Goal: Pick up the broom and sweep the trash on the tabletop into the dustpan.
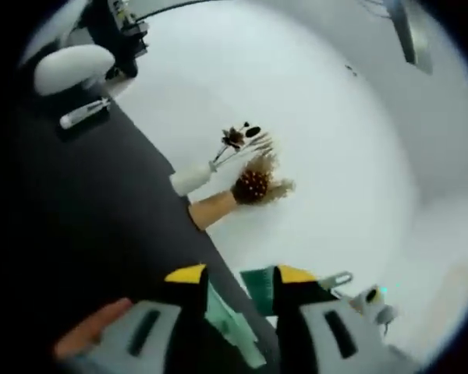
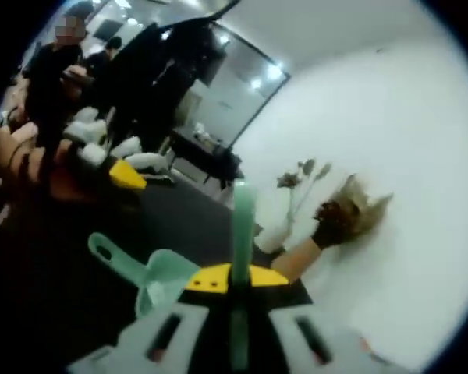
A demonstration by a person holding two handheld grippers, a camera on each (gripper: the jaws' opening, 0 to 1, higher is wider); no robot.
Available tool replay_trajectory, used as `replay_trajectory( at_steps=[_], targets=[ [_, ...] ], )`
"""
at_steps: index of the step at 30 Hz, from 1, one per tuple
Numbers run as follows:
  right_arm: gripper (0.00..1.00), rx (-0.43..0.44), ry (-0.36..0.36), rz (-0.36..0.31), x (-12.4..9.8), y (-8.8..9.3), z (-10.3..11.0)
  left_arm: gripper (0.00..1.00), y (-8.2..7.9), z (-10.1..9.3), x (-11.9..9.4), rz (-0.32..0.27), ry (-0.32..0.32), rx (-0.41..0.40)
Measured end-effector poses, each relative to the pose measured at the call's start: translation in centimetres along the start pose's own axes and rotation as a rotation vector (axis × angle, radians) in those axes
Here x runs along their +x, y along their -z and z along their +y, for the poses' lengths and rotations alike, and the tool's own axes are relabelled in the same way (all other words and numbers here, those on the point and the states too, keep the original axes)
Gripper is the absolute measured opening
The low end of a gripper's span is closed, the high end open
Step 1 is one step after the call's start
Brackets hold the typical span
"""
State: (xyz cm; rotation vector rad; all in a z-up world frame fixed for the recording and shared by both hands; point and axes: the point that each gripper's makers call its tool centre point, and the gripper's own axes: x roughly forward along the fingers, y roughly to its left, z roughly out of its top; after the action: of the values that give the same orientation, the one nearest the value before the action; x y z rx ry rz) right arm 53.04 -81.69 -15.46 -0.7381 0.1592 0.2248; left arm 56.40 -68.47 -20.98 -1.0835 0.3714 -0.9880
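Your right claw (image 2: 234, 282) is pinched tight on the thin green broom handle (image 2: 242, 226), which sticks straight up between its yellow tips. Just to its left lies the green dustpan (image 2: 152, 276) on the dark worktop (image 2: 78, 312). Your left claw (image 1: 240, 276) stands partly open, with a green piece (image 1: 257, 287) showing in the gap; you cannot tell if it grips it. Farther off, brushes (image 1: 246, 167) and bits of trash (image 1: 235, 137) lie on the white sheet (image 1: 335, 179), well apart from both claws.
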Motion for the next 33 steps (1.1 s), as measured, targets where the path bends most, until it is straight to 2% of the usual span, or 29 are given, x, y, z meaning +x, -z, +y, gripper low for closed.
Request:
replay_trajectory(
  at_steps=[7, 11, 12, 16, 20, 21, 23, 25, 27, 28, 29, 30, 33],
  targets=[
    [0.06, -0.014, -0.070, -0.024, 2.8, 1.2, 1.5, 0.34, 0.1, 0.0, 0.2, 0.011, 0.007, 0.022],
    [0.06, -0.050, -0.075, 0.001, 3.1, 2.2, 2.0, 0.34, 0.0, -0.2, 0.2, 0.006, 0.019, -0.003],
    [0.06, -0.052, -0.076, -0.001, 3.2, 2.1, 1.4, 0.34, 0.0, -0.2, 0.2, 0.007, 0.019, -0.006],
    [0.06, -0.072, -0.079, 0.003, 3.3, 2.1, 2.1, 0.34, 0.7, -0.7, 0.5, 0.040, 0.012, 0.052],
    [0.06, -0.089, -0.094, 0.009, 3.7, 2.2, 3.1, 0.34, 1.8, -1.4, 0.6, 0.078, 0.011, 0.214],
    [0.06, -0.096, -0.097, 0.010, 3.9, 2.2, 3.1, 0.34, 2.0, -1.8, 0.7, 0.078, 0.014, 0.280],
    [0.06, -0.102, -0.103, 0.012, 4.0, 2.2, 3.3, 0.34, 2.5, -2.5, 0.9, 0.086, 0.014, 0.478],
    [0.06, -0.119, -0.104, 0.014, 4.0, 2.2, 3.6, 0.35, 2.4, -3.7, 1.3, 0.062, 0.023, 0.556],
    [0.06, -0.124, -0.103, 0.013, 4.0, 2.2, 3.6, 0.35, 1.8, -5.2, 1.5, 0.011, 0.050, 0.567],
    [0.06, -0.125, -0.102, 0.011, 4.0, 2.2, 3.7, 0.35, 1.8, -5.9, 1.6, -0.001, 0.061, 0.617],
    [0.06, -0.124, -0.099, 0.008, 4.0, 2.3, 3.7, 0.35, 2.1, -6.4, 1.6, 0.011, 0.060, 0.674],
    [0.06, -0.122, -0.099, 0.003, 4.0, 2.2, 3.8, 0.35, 2.5, -7.0, 1.9, 0.006, 0.052, 0.765],
    [0.06, -0.126, -0.093, 0.000, 4.3, 2.2, 3.6, 0.35, 4.0, -8.1, 2.6, 0.014, 0.051, 0.920]
  ],
)
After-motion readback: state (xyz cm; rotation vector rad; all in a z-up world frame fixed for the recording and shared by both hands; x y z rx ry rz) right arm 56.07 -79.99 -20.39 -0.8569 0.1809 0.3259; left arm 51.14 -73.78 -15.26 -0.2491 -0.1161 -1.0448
